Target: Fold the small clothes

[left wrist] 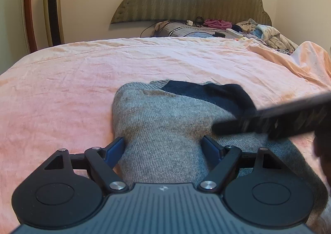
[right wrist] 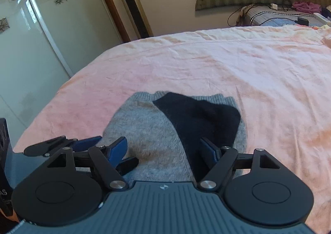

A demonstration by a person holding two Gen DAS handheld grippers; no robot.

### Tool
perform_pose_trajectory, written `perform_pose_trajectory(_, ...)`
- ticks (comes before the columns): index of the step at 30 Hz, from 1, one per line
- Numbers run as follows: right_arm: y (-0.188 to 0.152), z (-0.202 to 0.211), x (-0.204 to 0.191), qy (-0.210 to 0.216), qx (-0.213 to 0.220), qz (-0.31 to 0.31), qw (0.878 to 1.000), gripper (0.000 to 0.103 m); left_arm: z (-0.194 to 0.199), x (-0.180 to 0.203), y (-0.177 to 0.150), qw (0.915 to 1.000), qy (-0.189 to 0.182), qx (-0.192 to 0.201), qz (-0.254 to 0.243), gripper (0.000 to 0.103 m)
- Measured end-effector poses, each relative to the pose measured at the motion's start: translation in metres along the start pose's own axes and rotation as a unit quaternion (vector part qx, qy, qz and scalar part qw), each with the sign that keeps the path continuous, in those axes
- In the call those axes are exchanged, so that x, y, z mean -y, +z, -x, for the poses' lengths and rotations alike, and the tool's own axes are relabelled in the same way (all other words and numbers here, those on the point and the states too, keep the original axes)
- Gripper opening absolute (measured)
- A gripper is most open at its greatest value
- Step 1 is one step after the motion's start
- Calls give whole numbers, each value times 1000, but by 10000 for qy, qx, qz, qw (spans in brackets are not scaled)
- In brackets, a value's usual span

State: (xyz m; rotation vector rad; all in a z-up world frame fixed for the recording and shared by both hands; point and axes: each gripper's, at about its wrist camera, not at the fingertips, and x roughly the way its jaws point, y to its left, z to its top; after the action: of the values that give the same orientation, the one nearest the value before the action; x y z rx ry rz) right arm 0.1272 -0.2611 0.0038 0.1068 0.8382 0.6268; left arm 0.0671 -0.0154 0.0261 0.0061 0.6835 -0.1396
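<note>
We can read almost no text here. At the left edge of the right wrist view, the letters "AS" stand in white on a dark device body point(right wrist: 3, 192), cut off by the frame. A small round emblem without letters marks each gripper housing point(left wrist: 162, 188). The lettering on the tower fan point(left wrist: 52, 6) is too blurred to read.

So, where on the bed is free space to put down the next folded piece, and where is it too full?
The pink blanket is bare left of the grey sweater and beyond it, up toward the pillow. In the right wrist view it is bare right of the sweater too. Crowded: the strip below the headboard, with cables, a power strip and the clothes heap.
</note>
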Motion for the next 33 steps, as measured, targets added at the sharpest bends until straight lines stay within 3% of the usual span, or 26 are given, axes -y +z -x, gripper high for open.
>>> perform_pose_trajectory(1, -6, 1, 5, 58, 237, 118, 9996, 78, 1, 1, 0, 10000, 25, 17, -34, 83)
perform_pose_trajectory(4, -1, 20, 9, 148, 154, -408, 9989, 75, 22, -7, -3, 9996, 58, 175, 213, 81)
perform_pose_trajectory(7, -10, 58, 4, 417, 448, -389, 9974, 78, 53, -26, -18, 9959, -494, 202, 734, 81)
perform_pose_trajectory(9, -22, 74, 12, 531, 470, -582, 9958, 85, 62, -47, -33, 9849, -1011, -127, 1399, 81)
perform_pose_trajectory(11, -34, 78, 25, 443, 332, -830, 9950, 87, 56, -63, -46, 9702, -1245, -561, 2003, 81)
perform_pose_trajectory(13, -46, 68, 37, 339, 117, -1083, 9935, 82, 53, -68, -51, 9635, -1376, -532, 2232, 80)
perform_pose_trajectory(14, -51, 59, 42, 437, -57, -1218, 9916, 73, 48, -67, -49, 9622, -1438, -603, 2235, 55)
perform_pose_trajectory(15, -57, 54, 41, 594, -108, -1206, 9909, 43, 41, -65, -46, 9601, -1493, -779, 2234, 18)
perform_pose_trajectory(17, -60, 53, 33, 545, -93, -994, 9935, 36, 35, -63, -39, 9597, -1397, -954, 2246, 18)
perform_pose_trajectory(21, -66, 62, 31, 421, -111, -791, 9959, 35, 44, -64, -29, 9740, -1232, -921, 1660, 17)
perform_pose_trajectory(23, -74, 63, 38, 574, 23, -834, 9949, 36, 42, -60, -36, 9813, -1151, -864, 1279, 20)
perform_pose_trajectory(25, -75, 69, 41, 623, 41, -1059, 9924, 47, 58, -47, -37, 9896, -882, -669, 920, 24)
perform_pose_trajectory(27, -74, 84, 41, 640, 149, -1213, 9904, 60, 92, -28, -44, 9973, -706, -177, 88, 32)
perform_pose_trajectory(28, -74, 94, 40, 709, 240, -1218, 9897, 67, 107, -18, -51, 9972, -635, 72, -399, 40)
perform_pose_trajectory(30, -74, 110, 38, 836, 374, -1208, 9884, 70, 132, 3, -70, 9883, -493, 541, -1335, 89)
perform_pose_trajectory(33, -74, 116, 27, 956, 225, -958, 9905, 70, 134, 27, -92, 9707, -161, 620, -2314, 90)
